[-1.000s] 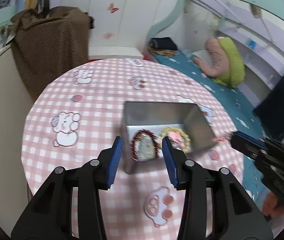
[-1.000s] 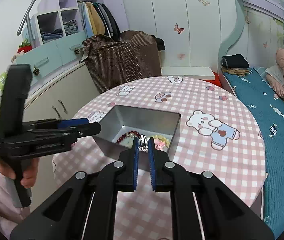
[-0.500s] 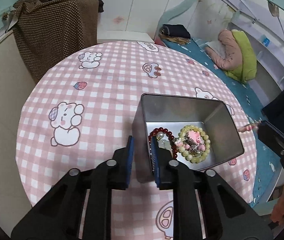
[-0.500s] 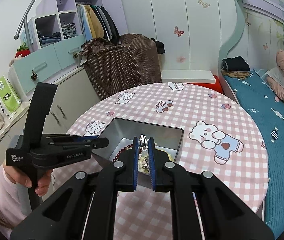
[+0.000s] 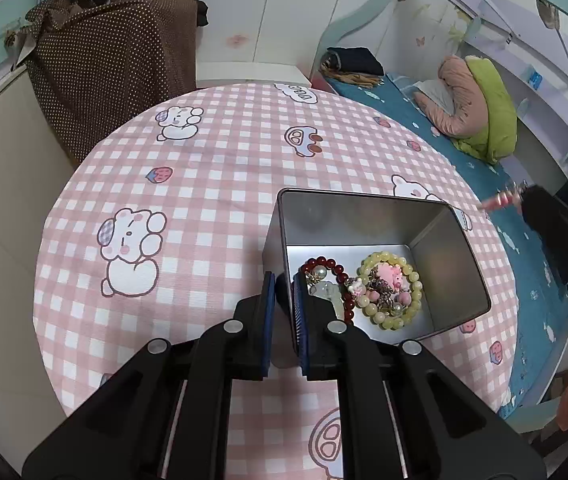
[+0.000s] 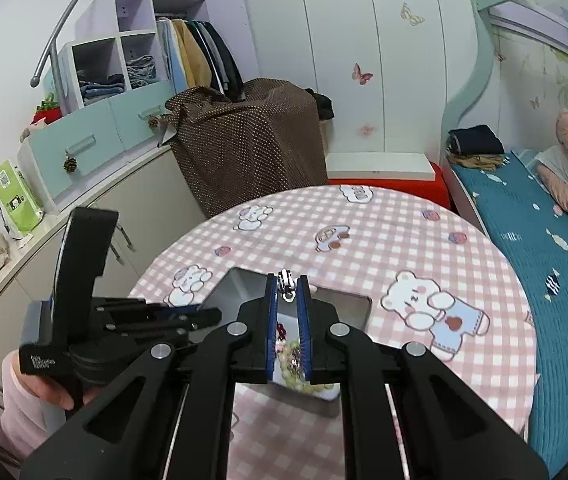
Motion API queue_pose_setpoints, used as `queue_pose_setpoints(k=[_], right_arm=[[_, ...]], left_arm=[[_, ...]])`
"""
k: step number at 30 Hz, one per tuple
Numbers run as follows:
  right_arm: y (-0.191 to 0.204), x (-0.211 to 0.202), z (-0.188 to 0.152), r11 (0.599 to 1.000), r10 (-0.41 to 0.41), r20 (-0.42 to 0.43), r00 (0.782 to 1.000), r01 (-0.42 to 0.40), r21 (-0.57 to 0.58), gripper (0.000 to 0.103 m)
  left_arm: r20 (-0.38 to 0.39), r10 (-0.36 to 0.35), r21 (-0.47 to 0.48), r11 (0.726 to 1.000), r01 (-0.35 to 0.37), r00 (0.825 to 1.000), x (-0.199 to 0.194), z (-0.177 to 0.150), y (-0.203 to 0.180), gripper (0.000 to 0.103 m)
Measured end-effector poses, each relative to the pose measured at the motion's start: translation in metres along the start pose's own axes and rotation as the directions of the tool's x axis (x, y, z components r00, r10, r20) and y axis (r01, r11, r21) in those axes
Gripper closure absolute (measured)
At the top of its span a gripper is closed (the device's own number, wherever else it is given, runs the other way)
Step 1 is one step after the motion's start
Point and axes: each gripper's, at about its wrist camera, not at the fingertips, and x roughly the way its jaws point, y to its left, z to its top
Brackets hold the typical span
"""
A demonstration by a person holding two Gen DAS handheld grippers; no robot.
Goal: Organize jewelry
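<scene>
The left gripper (image 5: 284, 300) is pinching the near left wall of the tin (image 5: 280, 240), one blue finger outside it and one inside, so it is clamped on the metal. Just past those fingers, on the tin's floor, a red bead bracelet (image 5: 337, 276) is lying beside a yellow-green bead bracelet (image 5: 411, 280), the two touching, with small pink charms (image 5: 389, 274) sitting inside the yellow ring and a pale piece (image 5: 325, 290) resting by the red one. The right gripper (image 6: 287, 292) is hovering above the tin (image 6: 240, 284), its blue pads closed tight on a small silver clasp piece (image 6: 286, 283) that is sticking up between the tips; in the left view a pink and silver trinket (image 5: 503, 199) is showing at its tip, out over the tin's far right corner. The tin is sitting on the right half of the round table (image 5: 204, 184), on a pink checked cloth printed with bears and little cars. Beyond the table, a brown dotted cover (image 6: 244, 140) is draped over something bulky against the white wardrobe (image 6: 343, 60), and to the right a teal bed (image 6: 543, 220) is carrying a pink and green pillow (image 5: 479, 108).
</scene>
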Motion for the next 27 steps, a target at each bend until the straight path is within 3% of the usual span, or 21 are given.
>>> queue_pose_setpoints(k=[19,20,22,23,24,27], right_arm=[[0.006,0.056,-0.020,0.997,0.068,-0.168,0.983,-0.064,0.031,0.090],[0.007,0.056,-0.020,0.998,0.054,-0.175,0.983,-0.050,0.024,0.087],[0.009,0.053,-0.019,0.999,0.040,-0.171,0.985,-0.041,0.002,0.069],[0.010,0.049,-0.019,0.999,0.038,-0.153,0.988,-0.039,-0.002,0.051],[0.010,0.046,-0.018,0.999,0.035,-0.137,0.990,-0.035,-0.001,0.040],[0.009,0.038,-0.014,1.000,0.013,-0.105,0.994,-0.013,0.000,0.037]], left_arm=[[-0.001,-0.003,-0.002,1.000,0.003,1.000,0.000,0.000,-0.001,0.093],[-0.001,-0.003,-0.003,1.000,0.003,1.000,-0.001,0.000,-0.001,0.093],[-0.001,-0.005,-0.004,1.000,0.005,1.000,0.000,0.000,0.000,0.093],[-0.002,-0.004,-0.004,1.000,0.004,1.000,0.000,0.000,0.000,0.093],[-0.001,-0.004,-0.004,1.000,0.004,1.000,0.000,0.000,0.000,0.093],[-0.001,-0.005,-0.005,1.000,0.005,1.000,0.000,0.000,0.000,0.093]])
